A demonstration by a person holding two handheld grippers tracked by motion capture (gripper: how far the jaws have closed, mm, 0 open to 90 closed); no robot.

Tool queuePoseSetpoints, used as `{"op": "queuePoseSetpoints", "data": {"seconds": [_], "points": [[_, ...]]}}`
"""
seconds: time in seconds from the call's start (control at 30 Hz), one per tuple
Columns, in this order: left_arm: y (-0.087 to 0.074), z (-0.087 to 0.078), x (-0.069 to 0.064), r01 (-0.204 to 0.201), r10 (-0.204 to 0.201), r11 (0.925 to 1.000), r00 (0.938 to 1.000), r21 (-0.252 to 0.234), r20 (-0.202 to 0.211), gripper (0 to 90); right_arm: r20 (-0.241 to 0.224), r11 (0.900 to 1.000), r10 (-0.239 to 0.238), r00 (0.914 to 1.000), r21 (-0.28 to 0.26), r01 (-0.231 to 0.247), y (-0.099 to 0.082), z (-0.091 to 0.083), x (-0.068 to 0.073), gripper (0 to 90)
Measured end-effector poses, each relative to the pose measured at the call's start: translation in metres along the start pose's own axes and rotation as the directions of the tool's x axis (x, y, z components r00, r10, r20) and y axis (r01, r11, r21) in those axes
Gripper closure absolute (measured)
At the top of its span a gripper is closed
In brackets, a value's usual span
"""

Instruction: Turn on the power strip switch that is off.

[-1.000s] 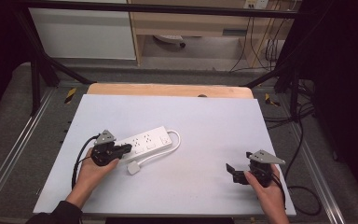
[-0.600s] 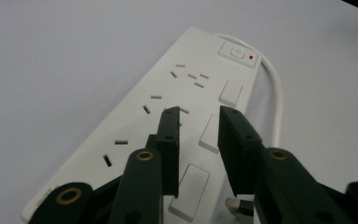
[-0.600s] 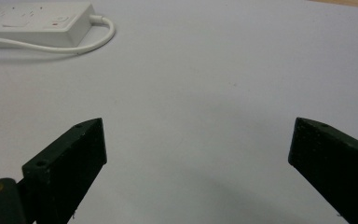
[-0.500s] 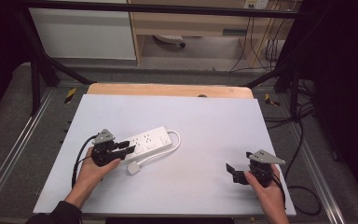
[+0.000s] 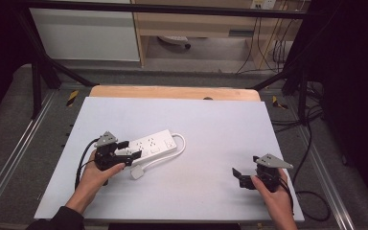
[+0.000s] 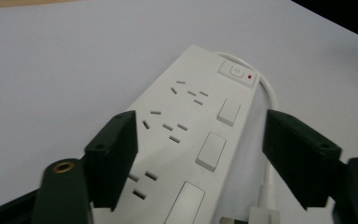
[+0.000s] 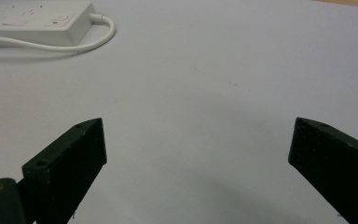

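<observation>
White power strip (image 5: 152,147) lies ungripped on the table (image 5: 211,124); the left gripper (image 6: 200,154), just opened wide, straddles it, the right gripper (image 7: 198,163) gapes empty.

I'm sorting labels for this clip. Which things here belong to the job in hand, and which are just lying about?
In the job:
- power strip with its cord and plug
- left claw, jaws just opened, standing either side of the strip without pressing it

Just about:
- right claw, open over bare table
- wooden board at the table's far edge
</observation>
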State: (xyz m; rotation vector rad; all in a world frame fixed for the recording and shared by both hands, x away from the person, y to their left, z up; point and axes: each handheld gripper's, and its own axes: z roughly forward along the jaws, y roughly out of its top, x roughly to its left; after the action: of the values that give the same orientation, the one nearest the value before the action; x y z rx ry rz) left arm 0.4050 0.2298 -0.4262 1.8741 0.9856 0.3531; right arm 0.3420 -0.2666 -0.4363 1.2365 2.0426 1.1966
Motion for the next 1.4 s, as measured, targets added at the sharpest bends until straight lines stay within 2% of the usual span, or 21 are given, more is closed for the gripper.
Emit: {"op": "queuePoseSetpoints", "data": {"seconds": [0.1,0.2,0.33,0.57,0.67,0.77,0.93,1.23,1.4], "points": [[0.000,0.001,-0.001,0.017,-0.017,0.9998,0.9998,0.003,0.005,12.8,0.000,1.0000,0.000,1.0000,0.000,0.000,0.000,0.000,0.000,4.5],[0.000,0.001,-0.001,0.013,-0.013,0.9999,0.9999,-0.003,0.004,8.2,-0.001,1.0000,0.002,1.0000,0.002,-0.002,0.000,0.000,0.000,4.4],[0.001,0.001,-0.002,0.009,-0.009,0.9999,1.0000,-0.009,-0.003,8.0,0.003,1.0000,0.001,1.0000,0.002,-0.001,0.000,0.001,0.000,3.9],[0.004,-0.002,-0.004,-0.013,0.012,0.9985,0.9996,-0.053,-0.025,8.0,0.004,1.0000,0.009,1.0000,-0.003,-0.009,0.000,0.001,0.000,3.8],[0.006,-0.004,-0.004,-0.002,0.000,0.9983,0.9995,-0.058,-0.031,8.1,0.003,0.9999,0.011,0.9999,-0.005,-0.011,0.000,0.001,0.000,3.6],[0.009,-0.009,-0.003,-0.010,0.006,0.9967,0.9990,-0.081,-0.043,8.1,0.004,0.9998,0.017,0.9998,-0.004,-0.017,0.000,0.001,-0.001,3.4],[0.015,-0.020,0.000,0.008,-0.012,0.9935,0.9991,-0.114,-0.039,8.1,-0.002,0.9998,0.016,0.9999,-0.011,-0.016,0.000,0.000,-0.001,2.9],[0.020,-0.031,-0.001,0.018,-0.021,0.9927,0.9995,-0.119,-0.024,7.8,-0.002,0.9998,0.018,0.9998,-0.014,-0.018,0.000,0.000,-0.001,2.9],[0.024,-0.040,-0.001,0.016,-0.020,0.9909,0.9993,-0.134,-0.031,7.6,0.001,0.9997,0.019,0.9998,-0.016,-0.019,0.000,0.000,-0.002,3.0]]}}
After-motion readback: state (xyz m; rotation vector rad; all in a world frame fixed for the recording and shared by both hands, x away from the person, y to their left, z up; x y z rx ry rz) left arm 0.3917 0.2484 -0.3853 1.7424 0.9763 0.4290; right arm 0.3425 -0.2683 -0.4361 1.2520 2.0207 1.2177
